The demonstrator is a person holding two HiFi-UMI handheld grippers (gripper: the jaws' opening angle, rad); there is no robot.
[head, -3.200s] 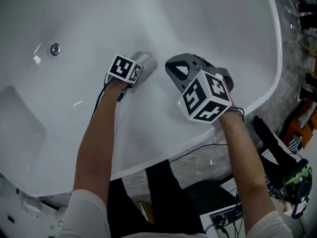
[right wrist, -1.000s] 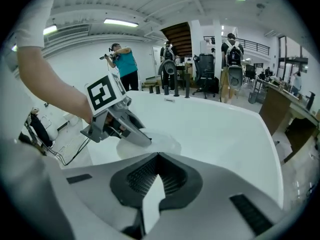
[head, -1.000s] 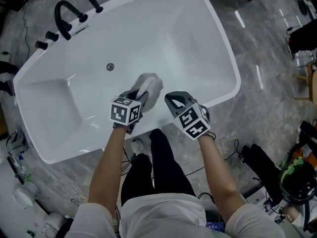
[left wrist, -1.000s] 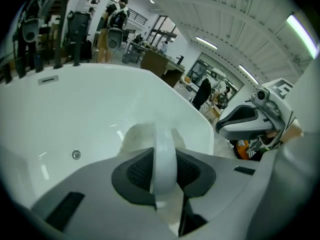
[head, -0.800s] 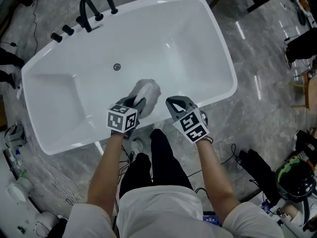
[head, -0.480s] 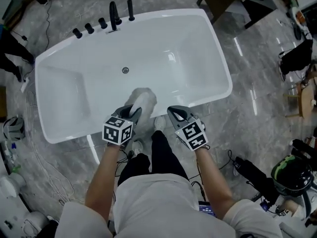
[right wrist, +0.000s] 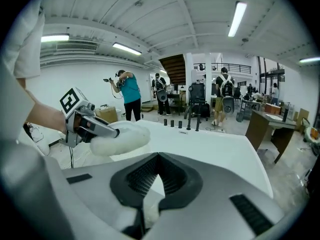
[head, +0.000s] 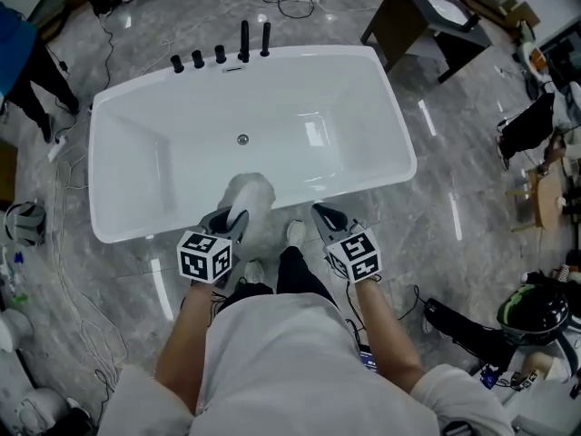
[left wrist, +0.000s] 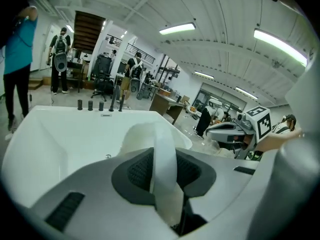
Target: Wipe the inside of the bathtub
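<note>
The left tongs [head: 227,220] were clenched on a white fluffy cloth [head: 249,194], which was held over the near rim of the white bathtub [head: 272,98]. The right tongs [head: 320,213], near them, were closed on nothing. Black taps [head: 243,42] stood on the far rim.

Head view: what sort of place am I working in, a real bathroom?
Probably an open workshop or lab hall, not a bathroom. The freestanding bathtub sits on a grey stone-look floor among loose cables, a desk stands nearby, and the left gripper view shows office chairs and ceiling strip lights.
</note>
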